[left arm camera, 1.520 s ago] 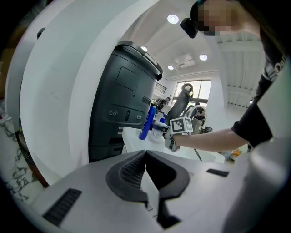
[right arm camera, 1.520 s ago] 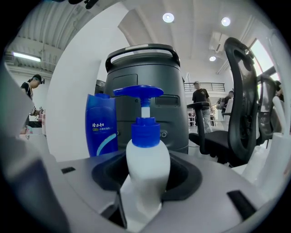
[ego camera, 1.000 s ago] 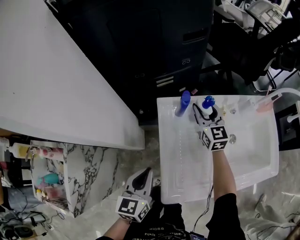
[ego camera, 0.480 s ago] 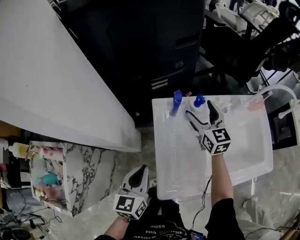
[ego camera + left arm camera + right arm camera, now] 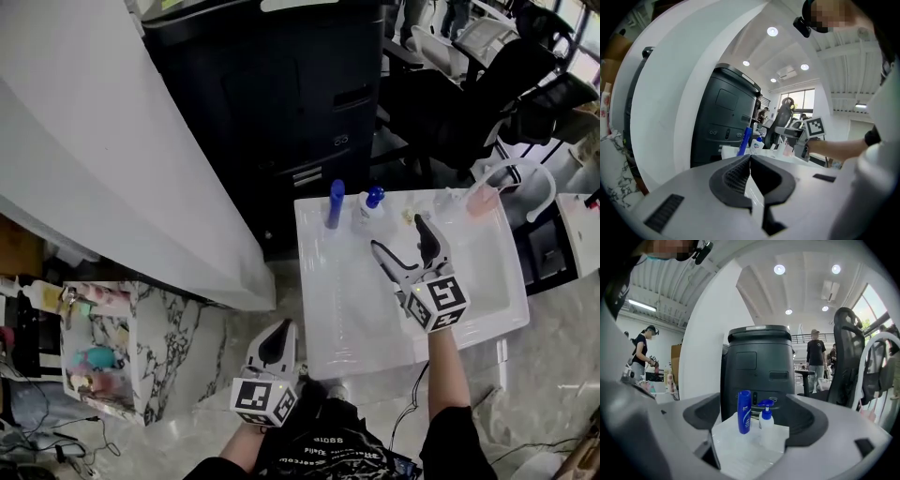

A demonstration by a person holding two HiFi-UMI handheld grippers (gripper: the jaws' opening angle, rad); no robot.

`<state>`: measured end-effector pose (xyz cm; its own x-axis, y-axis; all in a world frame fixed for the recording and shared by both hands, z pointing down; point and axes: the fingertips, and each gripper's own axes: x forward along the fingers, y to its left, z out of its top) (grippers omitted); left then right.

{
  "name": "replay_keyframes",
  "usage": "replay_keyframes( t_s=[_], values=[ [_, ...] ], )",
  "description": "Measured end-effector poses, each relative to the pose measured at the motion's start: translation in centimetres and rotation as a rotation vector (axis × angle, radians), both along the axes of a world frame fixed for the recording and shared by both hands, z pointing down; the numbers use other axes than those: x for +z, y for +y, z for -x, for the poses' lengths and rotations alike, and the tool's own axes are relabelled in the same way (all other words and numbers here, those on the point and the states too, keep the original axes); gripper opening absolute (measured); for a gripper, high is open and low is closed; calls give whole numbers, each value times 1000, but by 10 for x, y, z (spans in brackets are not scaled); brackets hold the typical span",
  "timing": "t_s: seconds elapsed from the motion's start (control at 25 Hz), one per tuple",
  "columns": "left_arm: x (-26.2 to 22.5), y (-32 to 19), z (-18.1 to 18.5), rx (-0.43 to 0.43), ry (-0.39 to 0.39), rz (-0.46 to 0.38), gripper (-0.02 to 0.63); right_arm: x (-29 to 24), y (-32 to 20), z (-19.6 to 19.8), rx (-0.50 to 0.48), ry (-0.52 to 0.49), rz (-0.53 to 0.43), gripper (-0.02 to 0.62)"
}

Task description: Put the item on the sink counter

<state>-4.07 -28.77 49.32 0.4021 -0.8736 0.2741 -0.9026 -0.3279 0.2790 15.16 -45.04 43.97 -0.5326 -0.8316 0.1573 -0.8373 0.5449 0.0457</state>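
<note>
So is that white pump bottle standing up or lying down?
Upright: the pump bottle stands on the sink counter beside the blue bottle, blue pump head on top.

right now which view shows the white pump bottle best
The right gripper view: the white pump bottle stands upright and clearest, framed between the open jaws, beside the blue bottle. The head view shows it small, from above, on the sink counter's far edge. The left gripper view shows it tiny and distant.
</note>
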Motion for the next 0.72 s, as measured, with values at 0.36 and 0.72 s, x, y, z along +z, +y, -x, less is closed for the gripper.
replay_keyframes(
  t_s=[0.36, 0.72],
  values=[
    [-26, 23, -16, 23, 1, -77, 6, -36, 81, -22, 63, -72, -40, 422],
    [-39, 42, -28, 45, 6, -117, 6, -44, 147, -35, 97, -29, -69, 422]
  ],
)
